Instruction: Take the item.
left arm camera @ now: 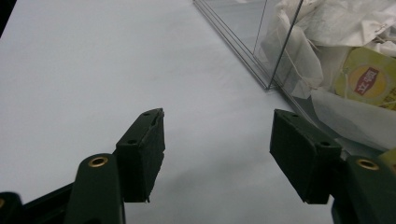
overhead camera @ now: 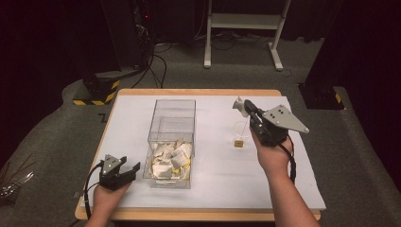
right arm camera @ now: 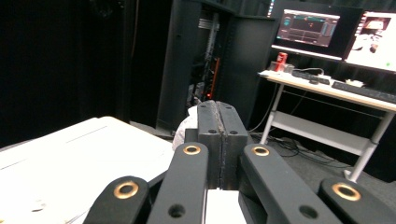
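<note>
Your left tool (overhead camera: 124, 170) rests low on the matte white worktop (overhead camera: 213, 179), just left of the clear plastic box (overhead camera: 172, 142). Its jaws stand wide apart with nothing between them; in the left gripper view the ribbed black pads (left arm camera: 142, 156) hover over bare, smooth sheet, and the box's thin transparent wall (left arm camera: 266, 51) runs just beside the right-hand pad.

The box is a tall, straight-sided rectangular bin, glassy and see-through. Its near half holds a heap of crumpled white paper tea bags (overhead camera: 169, 158), soft and wrinkled, with round yellow tags among them; one yellow label (left arm camera: 366, 79) with a red mark shows through the wall up close.

Your right tool (overhead camera: 246, 108) is lifted above the right side of the worktop, tilted up and away from you, with the flat grey three-cornered plate on top. Its jaws are pressed together on a white tea bag (overhead camera: 239, 106), which bulges out past the tips; a thin string hangs down from it to a small yellow tag (overhead camera: 239, 143) lying on the worktop below. In the right gripper view a puff of white paper (right arm camera: 184, 128) shows beside the closed pads.
</note>
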